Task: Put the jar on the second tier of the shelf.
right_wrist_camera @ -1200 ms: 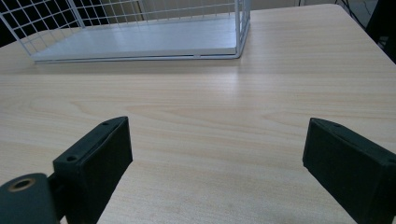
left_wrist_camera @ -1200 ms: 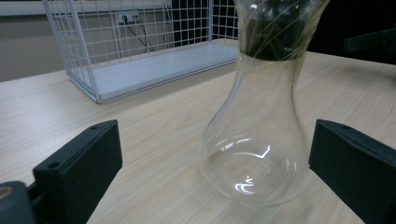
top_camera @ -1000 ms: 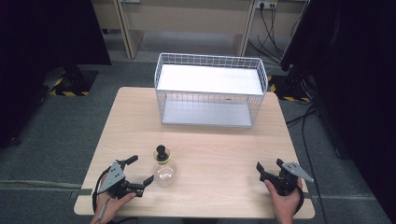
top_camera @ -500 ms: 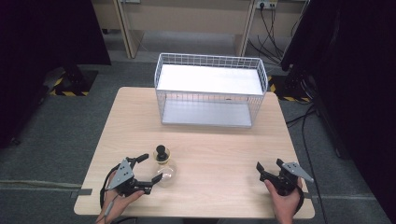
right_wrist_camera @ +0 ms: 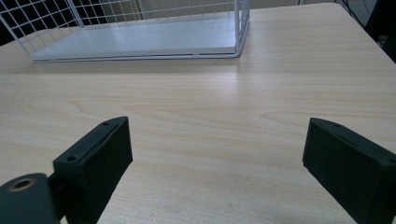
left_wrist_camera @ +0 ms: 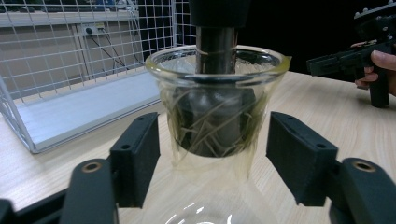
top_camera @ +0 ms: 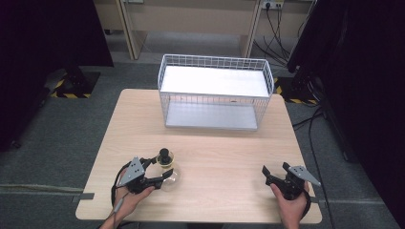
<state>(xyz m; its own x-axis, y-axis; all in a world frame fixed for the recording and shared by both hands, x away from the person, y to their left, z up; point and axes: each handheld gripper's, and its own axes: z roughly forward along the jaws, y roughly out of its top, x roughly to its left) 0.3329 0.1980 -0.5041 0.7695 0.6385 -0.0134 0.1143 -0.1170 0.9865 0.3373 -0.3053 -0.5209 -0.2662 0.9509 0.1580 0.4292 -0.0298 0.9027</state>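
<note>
Now left gripper straddles the glass flask neck, jaws spread; next, close. Right gripper jaws spread, empty.

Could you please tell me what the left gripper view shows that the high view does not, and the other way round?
The left gripper view alone shows the straw-like fibres packed inside the glass flask's neck around the dark stopper, and the gap between each black jaw and the glass. The high view alone shows the whole table, the grey floor and both forearms. Both show the flask between the open left tongs, the white wire basket behind it, and the right tongs held in a hand off to the side.
</note>
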